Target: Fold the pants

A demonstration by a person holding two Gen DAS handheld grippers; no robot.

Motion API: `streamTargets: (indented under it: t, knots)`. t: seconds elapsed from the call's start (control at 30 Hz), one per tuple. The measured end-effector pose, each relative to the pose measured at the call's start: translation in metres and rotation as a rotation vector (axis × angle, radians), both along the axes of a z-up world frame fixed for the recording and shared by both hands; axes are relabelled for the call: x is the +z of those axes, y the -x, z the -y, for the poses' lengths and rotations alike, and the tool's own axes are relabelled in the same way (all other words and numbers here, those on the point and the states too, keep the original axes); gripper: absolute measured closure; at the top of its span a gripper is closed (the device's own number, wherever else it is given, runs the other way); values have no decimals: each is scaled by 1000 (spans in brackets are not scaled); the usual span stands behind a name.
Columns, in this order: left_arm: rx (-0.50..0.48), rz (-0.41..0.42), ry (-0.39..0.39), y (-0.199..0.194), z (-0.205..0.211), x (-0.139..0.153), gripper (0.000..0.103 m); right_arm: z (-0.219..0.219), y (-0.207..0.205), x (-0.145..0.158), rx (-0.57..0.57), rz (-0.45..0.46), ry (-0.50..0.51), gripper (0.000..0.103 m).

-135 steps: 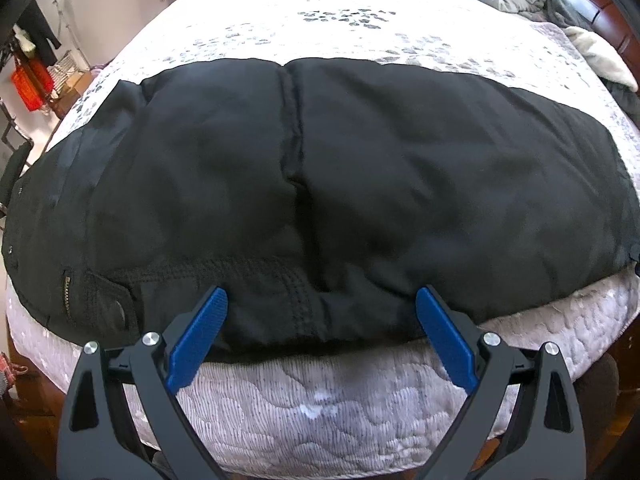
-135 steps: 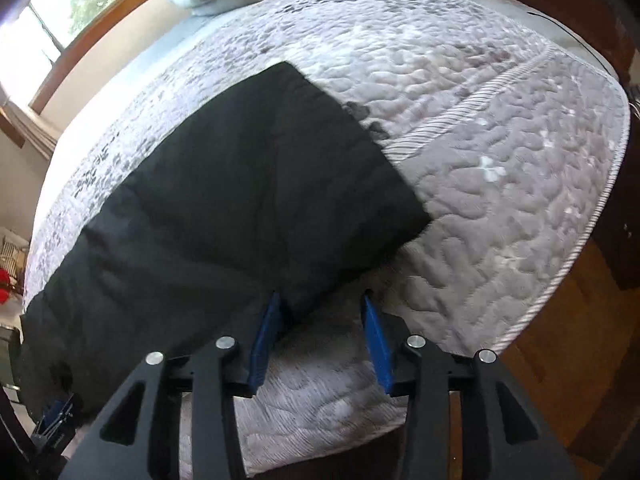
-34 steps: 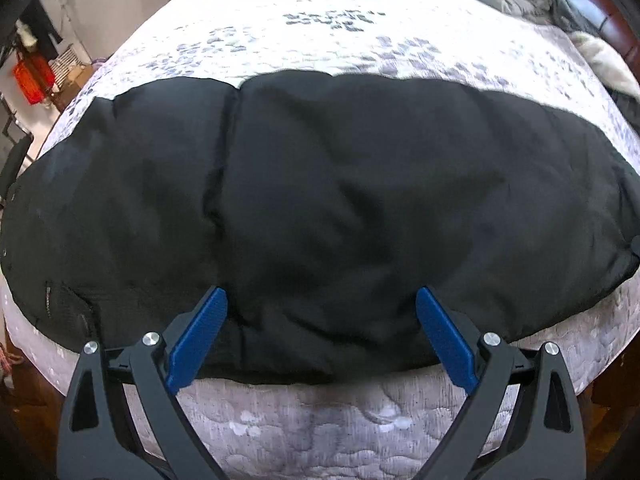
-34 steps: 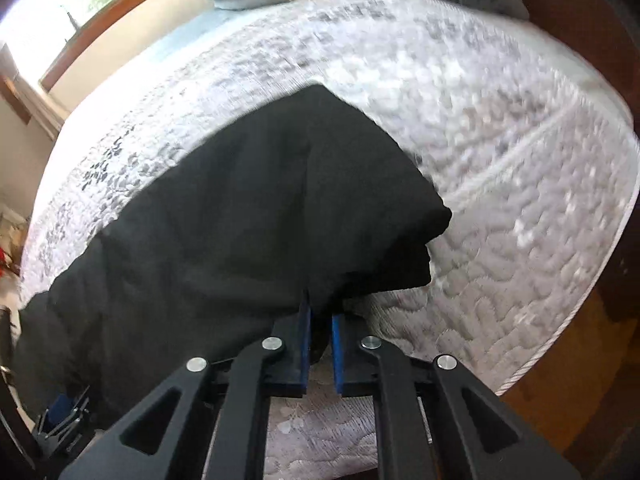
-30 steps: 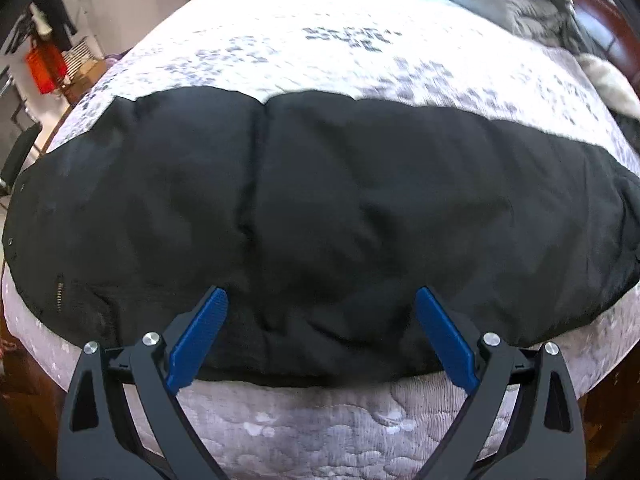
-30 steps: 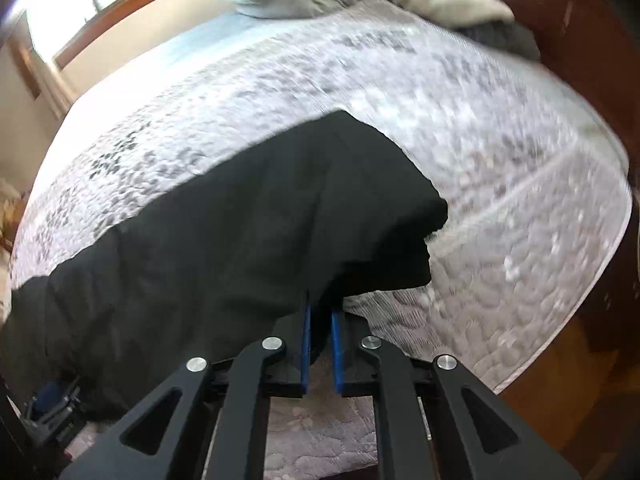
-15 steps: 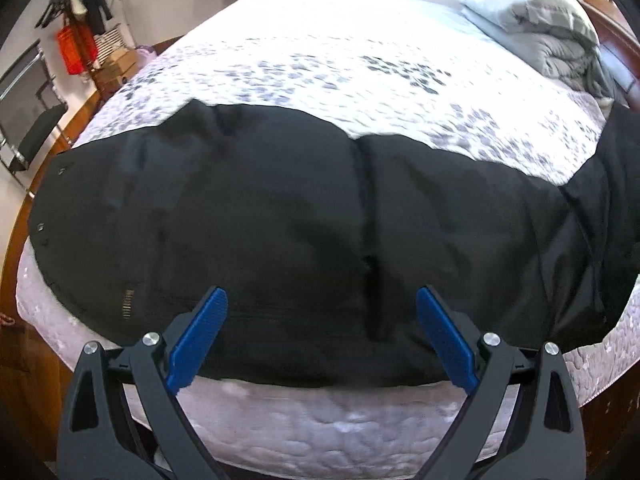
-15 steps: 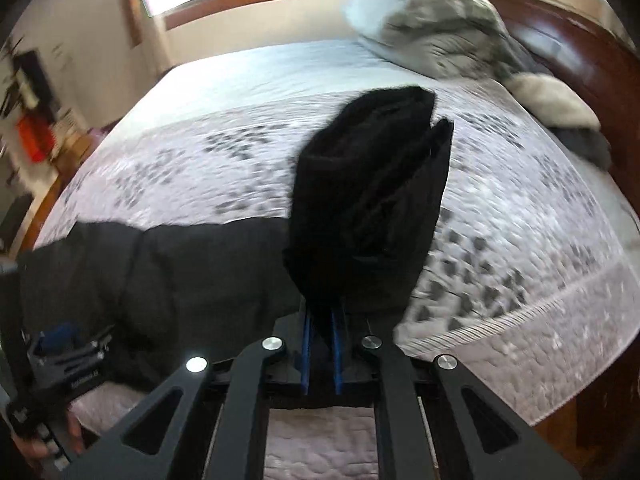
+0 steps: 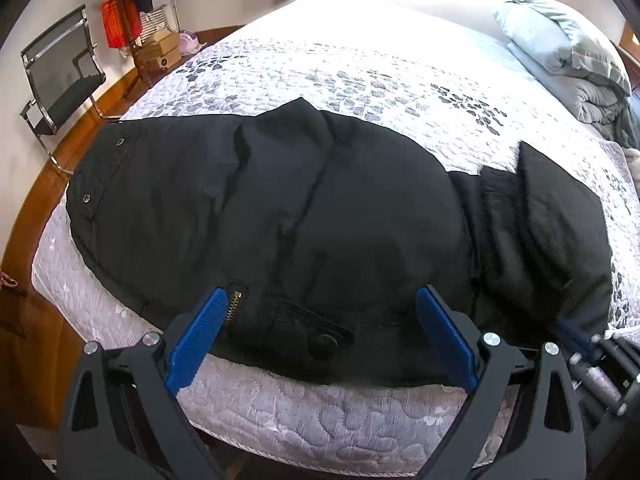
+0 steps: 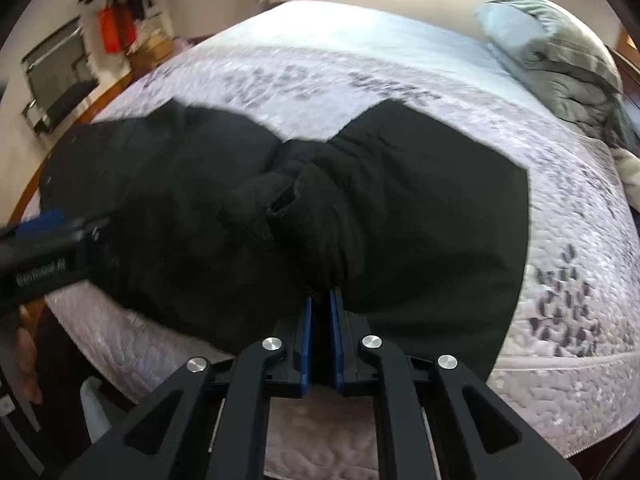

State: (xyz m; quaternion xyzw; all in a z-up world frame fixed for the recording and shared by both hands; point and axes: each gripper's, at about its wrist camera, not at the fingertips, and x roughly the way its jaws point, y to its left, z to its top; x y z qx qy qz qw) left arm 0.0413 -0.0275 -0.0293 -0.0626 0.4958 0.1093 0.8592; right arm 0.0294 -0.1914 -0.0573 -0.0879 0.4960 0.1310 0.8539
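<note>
Pants (image 10: 360,208) leg now folded over by right tongs (image 10: 321,308).

Matt black cloth pants (image 9: 280,200) lie on a quilted, stitched bed (image 9: 320,416) beside glossy wood floor (image 9: 24,216)

Only one text visible: small white lettering on the side of the left gripper (image 10: 44,236), seen in right wrist view, but too blurred to read. No readable label or brand on the pants (image 9: 280,208), and none elsewhere in either view: no numbers, no signs.
</note>
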Motion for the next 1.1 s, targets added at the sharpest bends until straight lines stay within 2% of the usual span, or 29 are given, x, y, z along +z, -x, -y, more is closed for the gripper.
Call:
streamTargets:
  t: [0.17,0.33,0.4,0.43,0.47,0.53,0.77,0.93,1.0,1.1]
  knots:
    - [-4,13,-12,2,-2,4,8,-24,18,2,141,19,-93,94]
    - [32,7,5,3,-14,3,8,-30,12,-23,156,-50,-110,94]
    - [47,-6,18,3,-19,0,8,-27,6,-34,161,-103,-144,78]
    - [51,-8,21,3,-20,-1,8,-26,6,-37,164,-138,-187,59]
    - [54,-9,23,3,-21,-1,8,-24,8,-37,163,-150,-228,49]
    - [55,-10,20,3,-22,-1,8,-22,13,-31,166,-138,-251,48]
    - [86,-4,18,5,-37,1,8,-40,20,-9,182,-22,-165,48]
    - [127,-6,34,9,-52,2,8,-54,5,-19,149,-17,-124,51]
    - [134,-12,44,10,-57,1,8,-60,0,-27,140,-21,-75,51]
    - [140,-12,49,11,-60,1,8,-71,2,-28,161,-22,-36,41]
